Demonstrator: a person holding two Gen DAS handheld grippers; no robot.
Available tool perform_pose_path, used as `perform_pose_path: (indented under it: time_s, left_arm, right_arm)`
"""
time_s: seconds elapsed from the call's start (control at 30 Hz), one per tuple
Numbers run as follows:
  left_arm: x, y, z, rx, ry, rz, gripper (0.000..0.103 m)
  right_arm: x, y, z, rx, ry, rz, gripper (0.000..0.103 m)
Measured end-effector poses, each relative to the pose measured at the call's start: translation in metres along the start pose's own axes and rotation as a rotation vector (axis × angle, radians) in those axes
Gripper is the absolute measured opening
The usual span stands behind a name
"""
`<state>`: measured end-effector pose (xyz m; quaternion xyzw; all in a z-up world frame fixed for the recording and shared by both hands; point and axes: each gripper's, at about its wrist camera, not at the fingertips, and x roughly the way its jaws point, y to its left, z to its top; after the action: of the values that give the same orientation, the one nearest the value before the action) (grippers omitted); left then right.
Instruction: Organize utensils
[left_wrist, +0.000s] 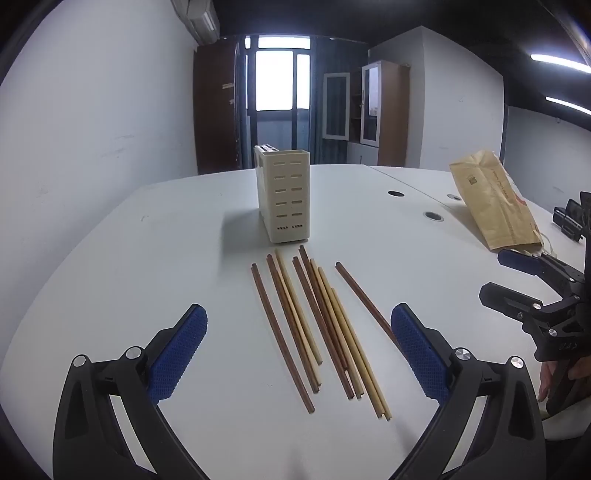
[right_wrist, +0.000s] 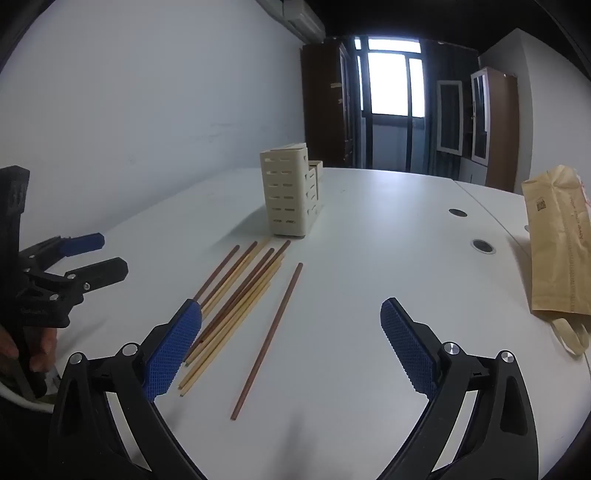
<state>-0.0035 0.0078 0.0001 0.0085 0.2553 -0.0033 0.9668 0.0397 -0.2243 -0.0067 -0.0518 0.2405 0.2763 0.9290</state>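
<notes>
The white surface (left_wrist: 110, 258) carries a brown paper bag (left_wrist: 491, 203) off to my right and a cream slotted holder (left_wrist: 284, 195) standing upright, away from me beyond the chopsticks. The chopsticks (left_wrist: 314, 325) lie loose in a fan just before the holder, dark and pale ones mixed, with one dark stick (right_wrist: 267, 339) a little apart on the right. My left tongs (left_wrist: 299, 354) and right tongs (right_wrist: 291, 350) both hover over them, spread wide, gripping nothing.

Brown and tan chopsticks (left_wrist: 314, 328) lie flat, near the upright cream slotted holder (left_wrist: 283, 195).
</notes>
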Motion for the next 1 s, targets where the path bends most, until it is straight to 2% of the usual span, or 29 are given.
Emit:
perform_pose_path:
  time_s: [0.23,0.37,0.77,1.0]
  left_arm:
    - [0.0017,-0.0017,-0.0014,0.020,-0.005,-0.006,0.097]
    - [0.0041,-0.0052,-0.0021,0.040,0.004,0.026,0.097]
    - [0.0047,0.0003,-0.0041,0.003,0.002,-0.007,0.097]
    - [0.0055,0.0015,-0.0038,0.002,0.003,0.006,0.097]
  right_arm:
    - [0.0006,-0.0025,0.0000,0.010,0.002,-0.005,0.098]
    - [0.0008,-0.0022,0.0001,0.007,-0.001,-0.009,0.098]
    - [0.0026,-0.0047,-0.0006,0.007,0.003,-0.011,0.098]
    - [0.0035,-0.0059,-0.0015,0.007,0.009,-0.018,0.098]
